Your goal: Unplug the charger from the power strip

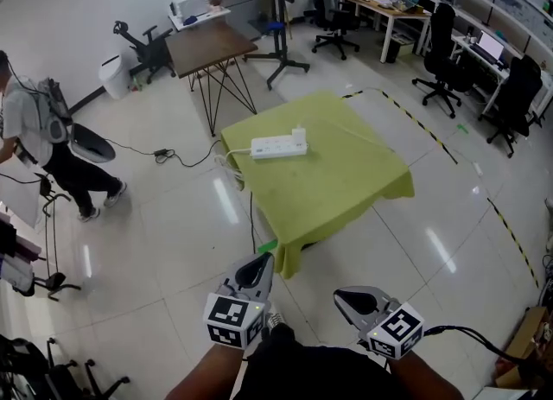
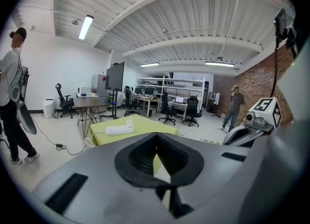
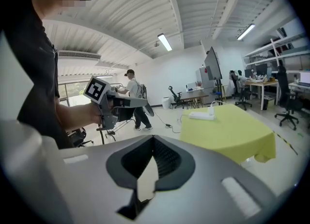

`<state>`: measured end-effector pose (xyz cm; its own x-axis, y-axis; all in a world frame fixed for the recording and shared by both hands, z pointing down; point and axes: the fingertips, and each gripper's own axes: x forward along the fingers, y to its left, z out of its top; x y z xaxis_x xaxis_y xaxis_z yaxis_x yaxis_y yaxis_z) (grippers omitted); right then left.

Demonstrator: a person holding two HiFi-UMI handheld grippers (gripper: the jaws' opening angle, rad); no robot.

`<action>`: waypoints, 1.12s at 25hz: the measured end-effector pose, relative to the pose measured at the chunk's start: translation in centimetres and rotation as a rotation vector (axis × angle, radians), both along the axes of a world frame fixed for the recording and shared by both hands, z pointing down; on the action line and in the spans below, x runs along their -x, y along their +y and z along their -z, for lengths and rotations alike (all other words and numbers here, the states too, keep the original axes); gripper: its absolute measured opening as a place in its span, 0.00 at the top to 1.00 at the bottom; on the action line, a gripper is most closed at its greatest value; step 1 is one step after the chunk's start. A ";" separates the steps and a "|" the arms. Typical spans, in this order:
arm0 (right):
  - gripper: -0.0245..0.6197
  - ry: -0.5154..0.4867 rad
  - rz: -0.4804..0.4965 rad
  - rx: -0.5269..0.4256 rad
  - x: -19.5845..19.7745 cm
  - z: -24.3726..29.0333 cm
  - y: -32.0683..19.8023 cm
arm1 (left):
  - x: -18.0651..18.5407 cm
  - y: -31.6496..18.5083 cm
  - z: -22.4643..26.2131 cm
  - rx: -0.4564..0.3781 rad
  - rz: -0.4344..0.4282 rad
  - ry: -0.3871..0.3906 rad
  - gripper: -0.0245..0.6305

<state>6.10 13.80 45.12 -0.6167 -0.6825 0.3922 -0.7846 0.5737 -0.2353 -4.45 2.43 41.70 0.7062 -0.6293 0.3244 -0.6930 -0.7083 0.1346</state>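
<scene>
Too small in every view to tell how deep the charger [image 1: 298, 137] sits in the power strip [image 1: 276, 147]. Hidden under the yellow cloth [image 1: 346, 187]: the table's top and legs. Cut off by the head view's left edge: part of a bystander [image 1: 34, 126]. Cut off by its bottom edge: the left forearm [image 1: 206, 379] and the right forearm [image 1: 432, 381].

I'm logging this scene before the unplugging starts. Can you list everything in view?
table: one, yellow-green cloth, centre floor
power strip: one, white, on the table's far left part
charger: one, white, plugged into the strip's right end
wooden table: one, brown, behind
office chairs: several, black, far right
bystander: one, dark trousers, left edge
left gripper: one, grey, bottom, shut, empty
right gripper: one, grey, bottom, shut, empty
</scene>
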 end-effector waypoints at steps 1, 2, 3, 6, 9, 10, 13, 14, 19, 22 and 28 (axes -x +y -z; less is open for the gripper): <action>0.96 0.004 -0.002 -0.001 0.2 0.0 -1.2 | 0.1 -1.1 0.0 -0.004 -0.005 0.002 0.95; 0.96 0.006 -0.005 -0.003 0.4 0.0 -2.4 | 0.3 -2.2 -0.1 -0.007 -0.012 0.003 0.95; 0.96 0.007 -0.009 -0.003 0.7 0.1 -3.7 | 0.5 -3.4 -0.1 -0.008 -0.021 0.002 0.95; 0.96 0.011 -0.023 0.003 1.9 0.6 -7.3 | 1.1 -6.6 -0.2 -0.005 -0.056 0.002 0.95; 0.96 0.023 -0.047 -0.008 2.8 1.5 -10.8 | 1.6 -9.5 -0.1 -0.013 -0.104 0.001 0.95; 0.96 0.025 -0.056 -0.016 3.0 1.7 -11.8 | 1.7 -10.4 -0.1 -0.015 -0.119 0.000 0.95; 0.96 0.028 -0.075 -0.041 4.0 2.5 -14.7 | 2.3 -12.9 -0.3 -0.014 -0.136 -0.008 0.95; 0.96 0.028 -0.076 -0.045 4.3 2.7 -15.5 | 2.6 -13.7 -0.4 -0.011 -0.134 -0.007 0.95; 0.96 0.033 -0.077 -0.032 4.4 2.3 -18.7 | 2.6 -16.2 -0.8 0.002 -0.130 0.007 0.95; 0.96 0.035 -0.076 -0.018 3.7 1.4 -20.6 | 2.6 -17.5 -1.7 0.014 -0.114 0.002 0.95; 0.96 0.036 -0.092 -0.035 0.7 0.4 -26.6 | 2.2 -20.3 -2.5 0.029 -0.049 -0.012 0.95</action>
<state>5.38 -12.79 44.75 -0.5368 -0.7492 0.3881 -0.8418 0.5064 -0.1868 -6.69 -17.86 44.25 0.7319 -0.5846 0.3501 -0.6594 -0.7372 0.1474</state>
